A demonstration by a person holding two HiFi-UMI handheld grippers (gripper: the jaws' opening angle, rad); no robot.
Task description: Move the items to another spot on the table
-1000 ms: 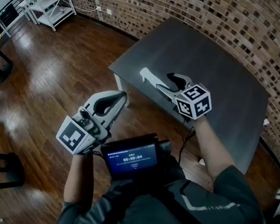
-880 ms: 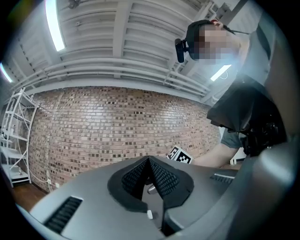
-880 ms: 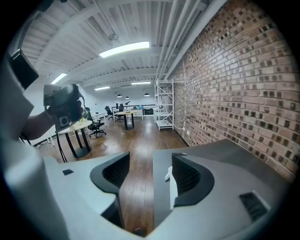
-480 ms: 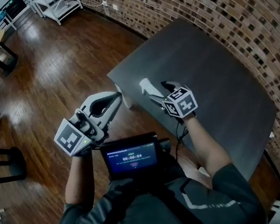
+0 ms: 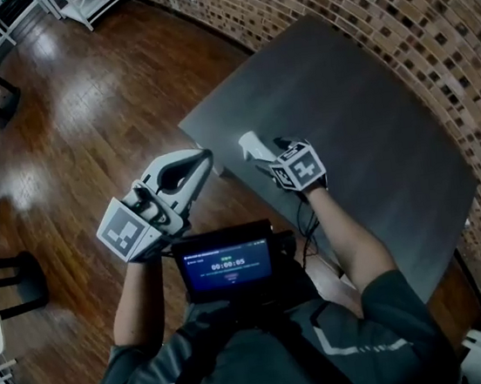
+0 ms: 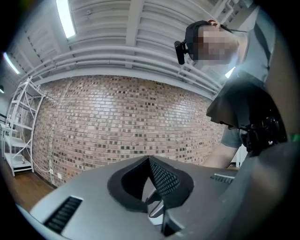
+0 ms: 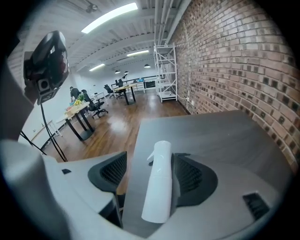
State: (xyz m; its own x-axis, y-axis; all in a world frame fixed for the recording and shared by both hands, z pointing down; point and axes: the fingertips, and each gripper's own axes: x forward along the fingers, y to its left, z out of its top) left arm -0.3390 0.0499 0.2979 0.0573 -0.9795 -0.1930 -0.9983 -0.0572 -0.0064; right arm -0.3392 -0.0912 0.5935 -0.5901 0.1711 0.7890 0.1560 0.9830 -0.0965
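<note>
Smooth plastic bottle [image 7: 158, 183], matt grey table [image 5: 370, 108], glossy wooden floor [image 5: 79, 102].

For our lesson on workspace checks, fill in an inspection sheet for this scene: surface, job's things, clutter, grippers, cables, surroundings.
Surface: dark grey table, bare except one item.
Job's things: white spray bottle by the table's edge, between the jaws of the right gripper.
Clutter: nothing seen.
Grippers: right gripper open, jaws just opened, gap beside the bottle; left gripper shut, empty, left of the table.
Cables: dark cable from right gripper toward chest screen.
Surroundings: brick wall, wooden floor, white shelving.
</note>
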